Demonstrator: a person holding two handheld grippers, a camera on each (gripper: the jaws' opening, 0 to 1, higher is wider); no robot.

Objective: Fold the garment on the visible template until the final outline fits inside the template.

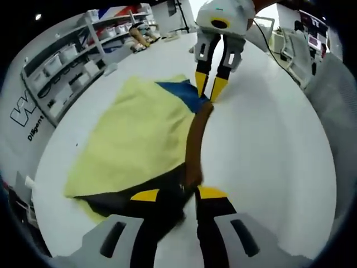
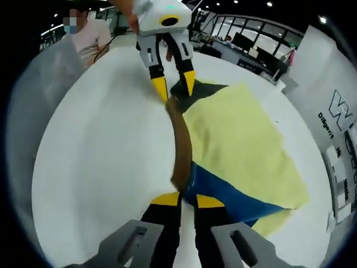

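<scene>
- Left gripper view: a white table (image 1: 268, 139) holds a pale yellow garment (image 1: 139, 134), lying flat, with a blue part at its far end and a dark part at its near end.
- A brown folded edge (image 1: 196, 139) of the garment runs along its right side, from near to far.
- The left gripper (image 1: 177, 194), yellow-tipped, has its jaws nearly together, pinching the near end of that edge.
- The right gripper (image 1: 210, 89) comes in from the far side, its tips close together on the far end of the edge.
- Shelves with boxes (image 1: 72, 61) stand at the left.
- Right gripper view: the garment (image 2: 240, 139) lies right of centre on the table (image 2: 106, 145).
- The right gripper (image 2: 187, 200) has its jaws narrowly parted, gripping the brown edge (image 2: 182, 148) beside the blue part.
- The left gripper (image 2: 174, 86) holds the far end, by the dark part.
</scene>
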